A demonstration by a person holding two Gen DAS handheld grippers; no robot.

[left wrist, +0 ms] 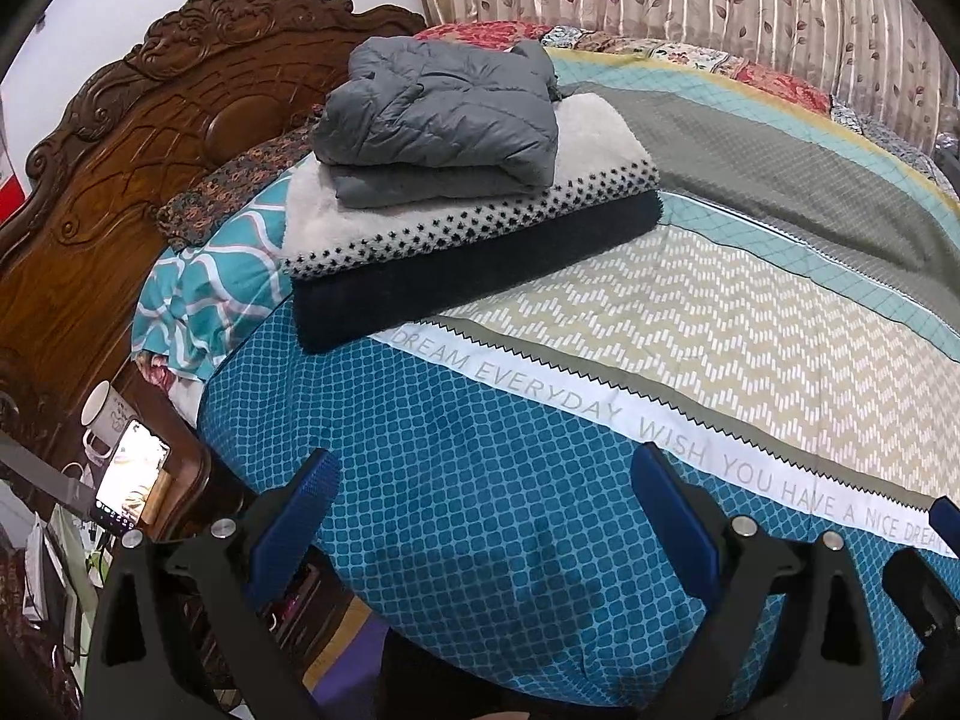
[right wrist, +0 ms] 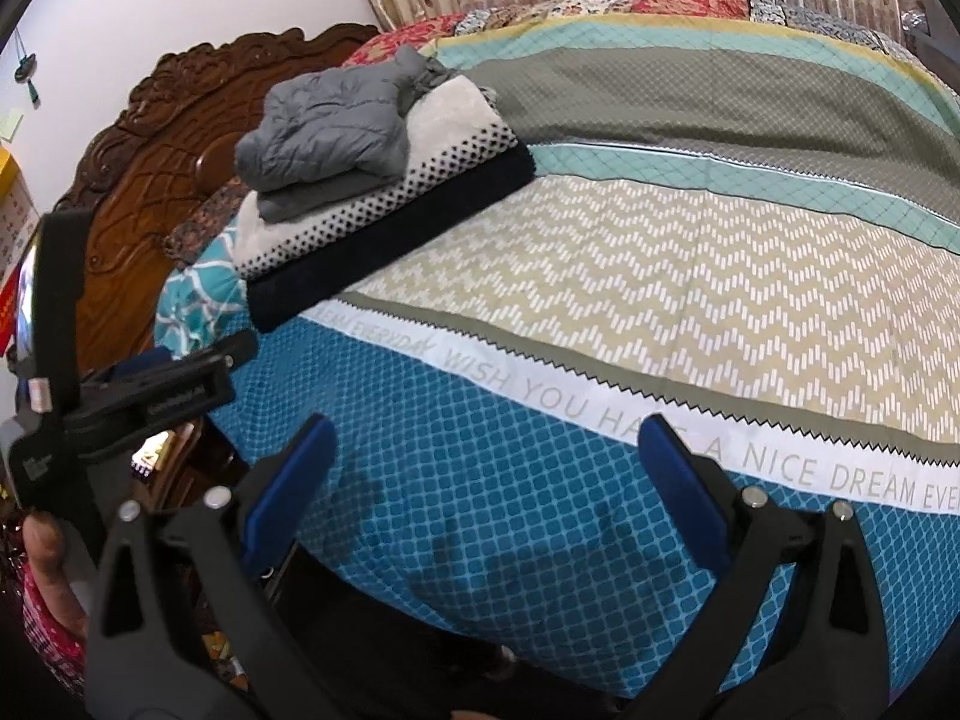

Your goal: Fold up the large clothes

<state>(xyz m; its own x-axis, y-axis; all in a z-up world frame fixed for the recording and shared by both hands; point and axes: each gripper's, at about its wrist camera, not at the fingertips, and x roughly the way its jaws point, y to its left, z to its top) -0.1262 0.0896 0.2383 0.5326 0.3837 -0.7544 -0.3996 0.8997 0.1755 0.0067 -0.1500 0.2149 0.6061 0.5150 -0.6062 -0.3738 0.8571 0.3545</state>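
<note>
Up by the carved headboard (left wrist: 120, 138), on the bed (left wrist: 480, 540): a stack of three folded things, grey puffer jacket (left wrist: 438, 114) on top, cream dotted fleece (left wrist: 456, 210) under it, dark blanket (left wrist: 474, 282) at the bottom. Puffer probably light, squashy and slick, so best pinched at a hem or sleeve edge, not the puffy middle. Left gripper (left wrist: 480, 516) and right gripper (right wrist: 486, 480) both gaping wide, empty, low over the blue near edge. Loads of flat bedspread to the right for spreading out; nightstand clutter at left, hard to make out.

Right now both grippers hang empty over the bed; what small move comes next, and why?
Probably pull both back. The grey puffer jacket already sits folded on the stacked blankets, both grippers are open, and no unfolded garment shows on the bedspread.
</note>
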